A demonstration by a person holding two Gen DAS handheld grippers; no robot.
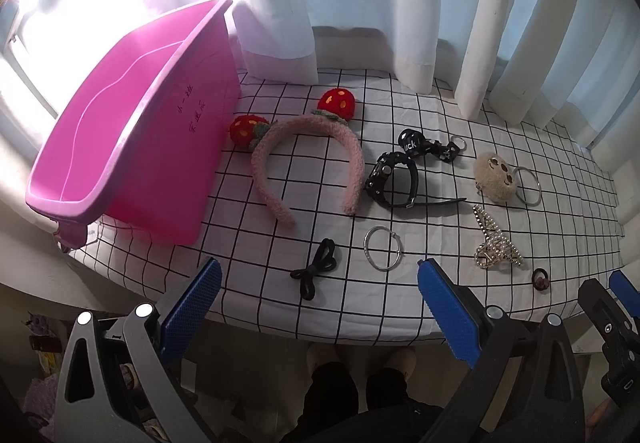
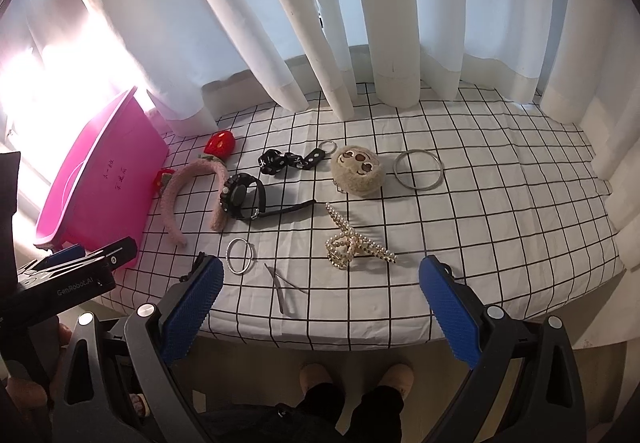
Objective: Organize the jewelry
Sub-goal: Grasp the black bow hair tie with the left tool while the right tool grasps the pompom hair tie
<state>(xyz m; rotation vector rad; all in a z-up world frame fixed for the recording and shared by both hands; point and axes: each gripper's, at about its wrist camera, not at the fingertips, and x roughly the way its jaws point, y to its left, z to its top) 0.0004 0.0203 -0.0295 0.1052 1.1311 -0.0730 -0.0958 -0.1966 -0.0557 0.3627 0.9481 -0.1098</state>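
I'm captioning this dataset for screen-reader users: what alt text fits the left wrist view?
An open left gripper hovers at the near edge of a grid-patterned tablecloth strewn with accessories: a pink strawberry headband, black watch, silver bangle and pearl hair claw. An empty pink bin stands left.

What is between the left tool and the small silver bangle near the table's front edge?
Nothing visible. The left tool hangs open at the table's front edge, and only bare checked cloth lies before the silver bangle.

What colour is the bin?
Bright pink bin; clearest in the left wrist view.
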